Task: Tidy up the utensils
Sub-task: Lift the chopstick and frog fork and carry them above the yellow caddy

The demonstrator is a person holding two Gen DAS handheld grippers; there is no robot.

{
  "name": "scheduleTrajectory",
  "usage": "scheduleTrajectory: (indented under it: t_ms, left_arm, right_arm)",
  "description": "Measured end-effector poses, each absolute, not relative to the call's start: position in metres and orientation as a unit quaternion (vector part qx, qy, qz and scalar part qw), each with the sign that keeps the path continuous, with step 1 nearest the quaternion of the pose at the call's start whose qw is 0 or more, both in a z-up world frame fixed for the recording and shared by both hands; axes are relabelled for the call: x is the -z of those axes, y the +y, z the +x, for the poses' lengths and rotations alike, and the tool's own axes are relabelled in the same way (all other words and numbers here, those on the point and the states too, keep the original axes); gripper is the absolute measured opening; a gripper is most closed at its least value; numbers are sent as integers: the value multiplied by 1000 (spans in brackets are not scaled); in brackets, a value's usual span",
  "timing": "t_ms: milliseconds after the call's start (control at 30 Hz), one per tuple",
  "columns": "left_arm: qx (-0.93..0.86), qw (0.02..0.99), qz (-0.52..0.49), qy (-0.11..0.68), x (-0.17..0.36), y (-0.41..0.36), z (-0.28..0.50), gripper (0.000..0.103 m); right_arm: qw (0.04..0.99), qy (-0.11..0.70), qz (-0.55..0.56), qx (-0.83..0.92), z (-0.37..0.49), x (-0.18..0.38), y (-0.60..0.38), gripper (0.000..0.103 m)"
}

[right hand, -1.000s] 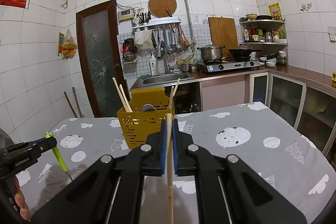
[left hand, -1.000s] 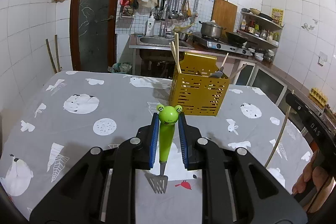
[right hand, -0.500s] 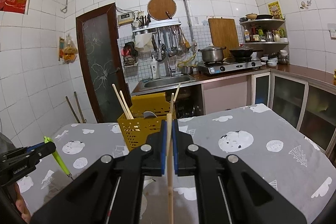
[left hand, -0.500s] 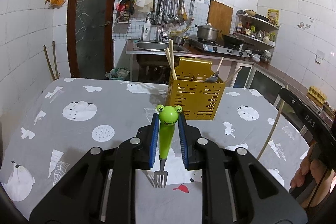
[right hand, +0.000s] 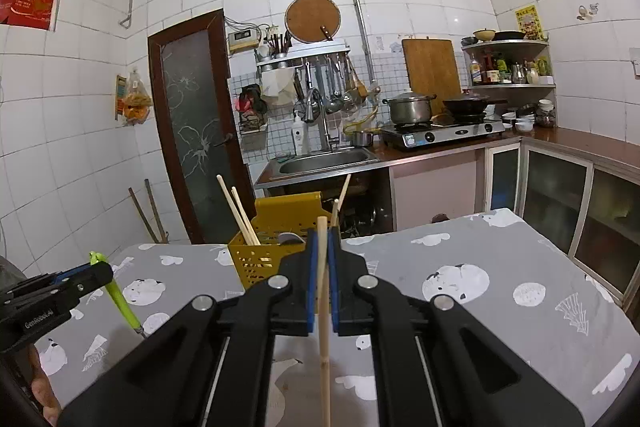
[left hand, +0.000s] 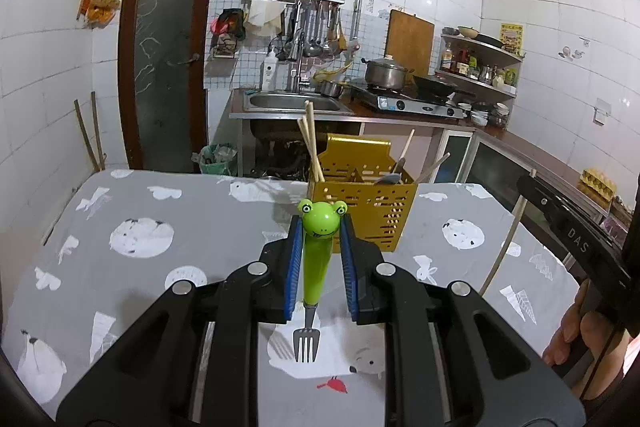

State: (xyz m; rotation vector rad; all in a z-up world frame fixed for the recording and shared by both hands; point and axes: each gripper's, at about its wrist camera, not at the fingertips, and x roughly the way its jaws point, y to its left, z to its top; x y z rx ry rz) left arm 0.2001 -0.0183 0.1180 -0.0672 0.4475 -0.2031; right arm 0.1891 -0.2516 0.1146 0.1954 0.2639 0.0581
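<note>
The left gripper [left hand: 320, 259] pinches the fork [left hand: 316, 267], the right gripper [right hand: 322, 263] pinches a chopstick [right hand: 323, 307]. Hold tight, drop both into the basket [left hand: 368, 211] at frame middle.

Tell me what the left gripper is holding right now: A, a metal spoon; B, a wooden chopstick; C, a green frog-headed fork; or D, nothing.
C: the left gripper is clamped on the green frog-headed fork, tines pointing down over the table, while the right gripper holds the chopstick.
</note>
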Motion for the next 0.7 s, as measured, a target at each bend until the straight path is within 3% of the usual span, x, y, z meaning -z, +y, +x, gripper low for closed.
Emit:
scheduleTrajectory:
  t_ms: [700]
  left_arm:
    - [118,981,-32,151,-200,-46,257,18]
  right_arm:
    - [994,70,84,-22,231,-188,-254,5]
